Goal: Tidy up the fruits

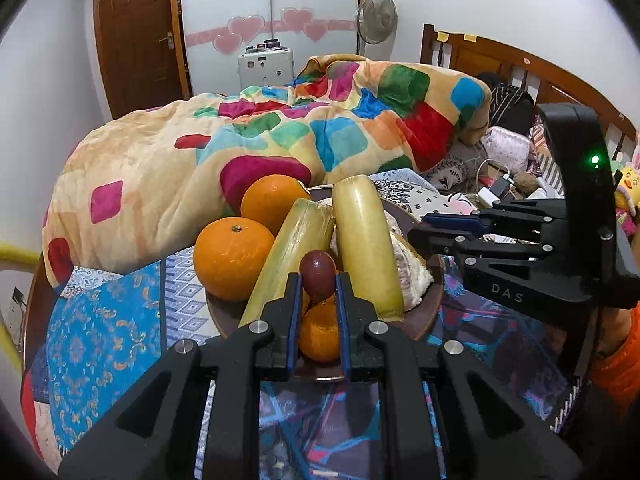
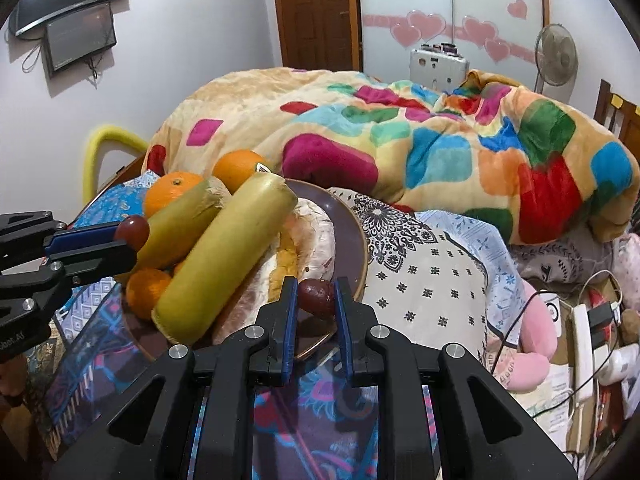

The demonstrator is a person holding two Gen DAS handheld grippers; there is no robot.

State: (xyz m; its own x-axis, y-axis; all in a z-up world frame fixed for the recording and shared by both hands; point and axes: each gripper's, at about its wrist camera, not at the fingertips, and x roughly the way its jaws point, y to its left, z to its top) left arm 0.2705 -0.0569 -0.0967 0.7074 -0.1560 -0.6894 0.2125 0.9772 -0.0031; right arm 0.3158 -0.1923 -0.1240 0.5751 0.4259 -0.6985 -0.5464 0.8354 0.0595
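A brown plate point(image 1: 434, 316) carries two big oranges point(image 1: 232, 258), a small orange point(image 1: 320, 338), two pale yellow cane pieces point(image 1: 364, 248) and a peeled pale fruit point(image 1: 412, 276). My left gripper point(image 1: 318, 289) is shut on a dark red grape-like fruit point(image 1: 318, 270), held just above the small orange. In the right wrist view my right gripper point(image 2: 316, 294) is shut on a second dark red fruit point(image 2: 317, 298) over the plate's near rim point(image 2: 352, 232). There the left gripper point(image 2: 125, 240) comes in from the left with its red fruit point(image 2: 134, 228). The right gripper point(image 1: 420, 229) shows at the plate's right side.
The plate stands on patterned cloths point(image 1: 108, 320) at a bed's edge. A large multicoloured blanket point(image 2: 400, 148) is heaped behind it. Cables and a power strip point(image 2: 582, 344) and a pink plush point(image 2: 532, 344) lie to the right. A wooden headboard point(image 1: 500, 56) and a fan point(image 1: 376, 16) stand beyond.
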